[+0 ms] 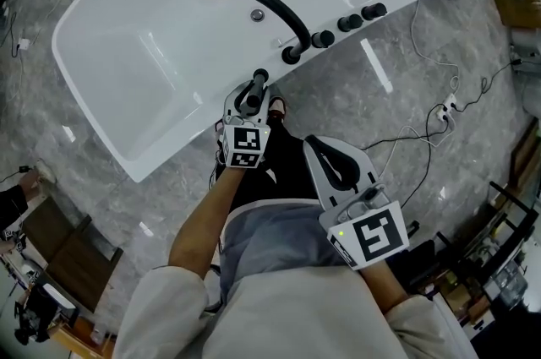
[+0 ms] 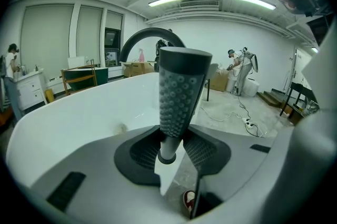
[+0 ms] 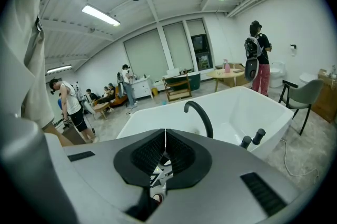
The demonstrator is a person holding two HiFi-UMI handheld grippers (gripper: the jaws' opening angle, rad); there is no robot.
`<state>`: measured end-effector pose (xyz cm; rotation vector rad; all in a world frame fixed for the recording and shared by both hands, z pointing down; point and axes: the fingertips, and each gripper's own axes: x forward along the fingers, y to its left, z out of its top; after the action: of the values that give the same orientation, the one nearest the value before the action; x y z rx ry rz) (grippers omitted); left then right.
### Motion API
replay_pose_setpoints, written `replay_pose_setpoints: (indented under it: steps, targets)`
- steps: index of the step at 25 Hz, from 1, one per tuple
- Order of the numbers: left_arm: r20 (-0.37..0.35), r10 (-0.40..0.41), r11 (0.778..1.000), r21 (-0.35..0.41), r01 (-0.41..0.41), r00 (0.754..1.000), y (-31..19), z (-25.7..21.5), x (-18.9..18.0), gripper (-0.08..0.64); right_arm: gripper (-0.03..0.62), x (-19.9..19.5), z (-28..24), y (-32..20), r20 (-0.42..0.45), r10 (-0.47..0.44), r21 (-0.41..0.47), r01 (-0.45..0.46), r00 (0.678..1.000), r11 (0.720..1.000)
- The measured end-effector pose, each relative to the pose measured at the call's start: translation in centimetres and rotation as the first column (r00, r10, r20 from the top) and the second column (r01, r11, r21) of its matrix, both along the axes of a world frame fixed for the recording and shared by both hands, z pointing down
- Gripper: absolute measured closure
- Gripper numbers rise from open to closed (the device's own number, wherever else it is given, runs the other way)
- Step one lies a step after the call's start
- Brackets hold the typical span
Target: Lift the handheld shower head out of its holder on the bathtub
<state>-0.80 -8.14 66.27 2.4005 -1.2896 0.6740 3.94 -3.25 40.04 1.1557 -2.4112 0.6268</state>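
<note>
Grey stone floor (image 1: pixel 355 95) is lying all around the white bathtub (image 1: pixel 169 28), and you are standing at its long side. Your left tongs (image 1: pixel 251 102) are squeezing the shower head (image 2: pixel 179 91) — its thin neck is sitting between the two pads, and its bumpy wide part is sticking up just above them. It is standing almost straight up at the tub's edge, right at the tips of the left tongs. I cannot tell if its bottom end is out of the holder, because the tongs are covering that spot.

I think you are doing the lifting part now. Be squeezing just as hard while you are lifting — the neck looks round and smooth, so it could slip or spin. Be pulling straight up, the way the shower head is pointing, not sideways, so it is not catching in the holder. The black tap (image 1: pixel 270 2) is curving just beyond the left tongs, so be going up slowly and steering clear of it. No hose is showing, so be feeling for a tug from below.

Your right tongs (image 1: pixel 330 159) are pinched closed on nothing, hanging near your body, well behind the left tongs. That is a good place for them.
</note>
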Motion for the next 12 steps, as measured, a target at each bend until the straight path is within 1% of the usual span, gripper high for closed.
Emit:
replay_pose_setpoints:
  steps: [8,12]
  targets:
    - [0.006,0.001,1.0,-0.011,-0.001,1.0,0.8,-0.7,-0.7,0.422,0.573,-0.4,-0.6,-0.2,0.014,0.006,0.01,-0.006,1.0,1.0]
    - [0.001,0.006,1.0,0.002,-0.006,1.0,1.0,-1.5,-0.7,0.422,0.574,-0.3,-0.7,-0.3,0.018,0.012,0.016,-0.012,1.0,1.0]
